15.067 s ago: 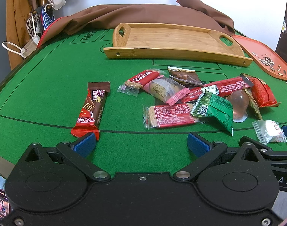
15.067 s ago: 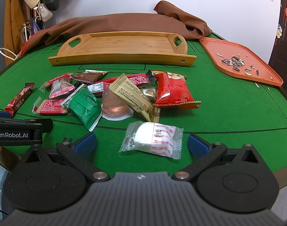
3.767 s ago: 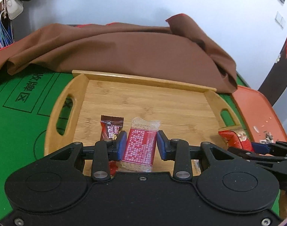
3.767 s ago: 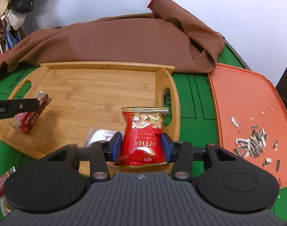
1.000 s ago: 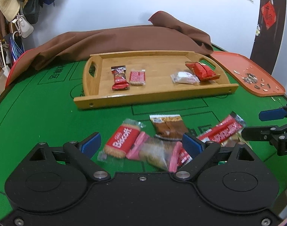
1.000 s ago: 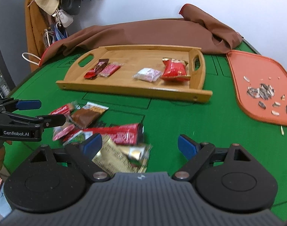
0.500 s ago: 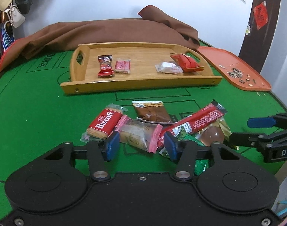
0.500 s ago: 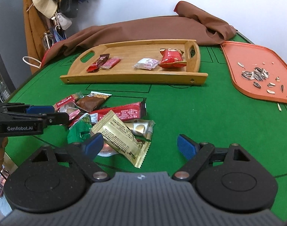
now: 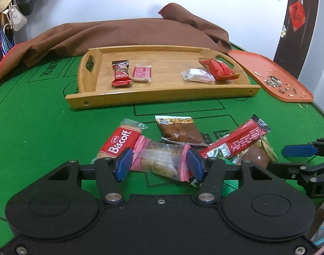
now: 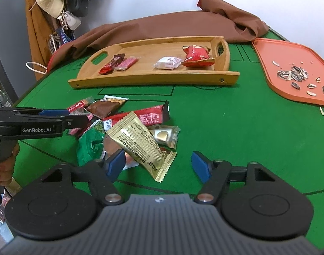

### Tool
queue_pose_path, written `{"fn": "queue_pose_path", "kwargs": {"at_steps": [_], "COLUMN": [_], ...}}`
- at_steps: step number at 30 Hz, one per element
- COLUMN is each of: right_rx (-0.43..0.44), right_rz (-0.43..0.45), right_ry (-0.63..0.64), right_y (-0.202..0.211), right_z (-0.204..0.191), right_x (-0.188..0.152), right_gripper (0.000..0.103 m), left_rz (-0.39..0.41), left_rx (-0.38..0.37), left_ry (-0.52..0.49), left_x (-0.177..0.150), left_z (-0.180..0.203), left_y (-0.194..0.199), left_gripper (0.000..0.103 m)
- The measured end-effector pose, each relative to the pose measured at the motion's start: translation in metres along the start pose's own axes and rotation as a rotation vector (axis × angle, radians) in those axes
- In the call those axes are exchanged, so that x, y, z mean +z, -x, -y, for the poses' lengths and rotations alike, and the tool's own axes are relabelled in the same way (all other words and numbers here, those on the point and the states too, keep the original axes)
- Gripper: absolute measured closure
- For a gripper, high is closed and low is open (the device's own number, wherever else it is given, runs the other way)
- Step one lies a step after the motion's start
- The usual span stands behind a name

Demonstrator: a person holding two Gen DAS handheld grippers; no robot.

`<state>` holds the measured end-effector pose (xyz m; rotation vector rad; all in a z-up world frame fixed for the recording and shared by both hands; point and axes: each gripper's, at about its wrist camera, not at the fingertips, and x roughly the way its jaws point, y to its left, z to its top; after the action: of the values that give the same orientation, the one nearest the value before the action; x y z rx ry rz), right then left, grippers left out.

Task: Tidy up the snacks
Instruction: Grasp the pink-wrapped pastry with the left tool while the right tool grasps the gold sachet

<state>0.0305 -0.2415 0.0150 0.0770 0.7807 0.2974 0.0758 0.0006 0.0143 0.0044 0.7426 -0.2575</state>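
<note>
The left tool (image 9: 159, 165) has just narrowed onto the pink-edged cake packet (image 9: 160, 162) lying on the bench between its pads, so that goes to the wooden tray (image 9: 162, 94) ahead next, while the right tool (image 10: 158, 165) hangs apart over the gold sachet (image 10: 140, 143).

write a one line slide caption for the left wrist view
Left gripper closing around a pink-edged pastry packet, four snacks already on the bamboo tray.

White wall (image 9: 119, 4), green felt table (image 9: 34, 127), bags on hooks (image 10: 72, 0)
</note>
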Motion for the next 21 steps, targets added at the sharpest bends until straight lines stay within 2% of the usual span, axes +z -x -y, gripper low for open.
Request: {"fn": "queue_pose_path", "kwargs": {"at_steps": [5,11,15,21], "right_rx": [0.007,0.012,0.021,0.044], "right_rz": [0.003,0.003,0.002,-0.006], "right_ry": [-0.008,-0.008,-0.009,-0.012], "right_y": [-0.002,-0.008,-0.010,-0.014], "right_z": [0.000,-0.003,-0.005,-0.009], "right_x": [0.003,0.006,0.008,0.012], "right_gripper": [0.024,0.024,0.024,0.024], "left_rz": [0.012,-0.001,-0.012,-0.007], "left_rx": [0.015,0.003,-0.006,-0.015], "left_ry": [-0.012,0.019,0.048,0.083], "left_x": [-0.007,-0.008,-0.010,-0.007], "left_z": [0.003,-0.001,-0.007,-0.012], "left_y": [0.000,0.004,0.005,0.003], "left_gripper": [0.046,0.045,0.035,0.032]}}
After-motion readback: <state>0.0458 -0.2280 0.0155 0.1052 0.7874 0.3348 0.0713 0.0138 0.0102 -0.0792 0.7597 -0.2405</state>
